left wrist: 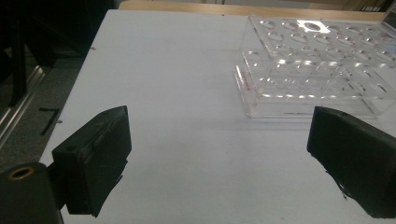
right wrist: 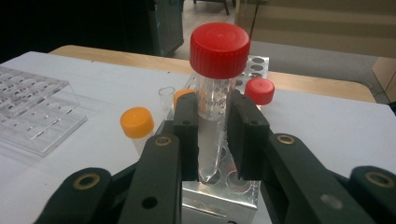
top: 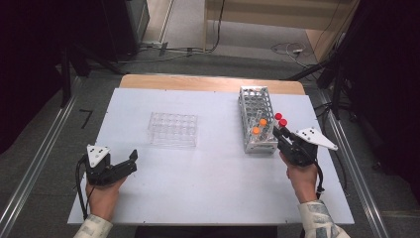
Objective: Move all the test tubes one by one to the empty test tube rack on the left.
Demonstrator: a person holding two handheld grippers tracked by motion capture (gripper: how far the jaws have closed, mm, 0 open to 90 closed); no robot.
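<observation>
Red-capped tube [right wrist: 217,88] sits clamped betw. the pads of the right tongs [right wrist: 215,140], long axis upright, its tip hanging just above the near end of the metal rack [top: 257,119], w/ two orange-capped tubes [top: 259,126] and another red-capped one [right wrist: 259,90] seated in that rack. Left tongs [top: 130,161] rest wide open & empty on the white desk [top: 218,173], well left of the metal rack, pointing toward the clear plastic rack [top: 173,129]. Likely next move is a carry leftward from the metal rack to the clear one, so the tube prob. needs to stay vertical; the right hand already has it, the left hand is nearer the clear rack.
</observation>
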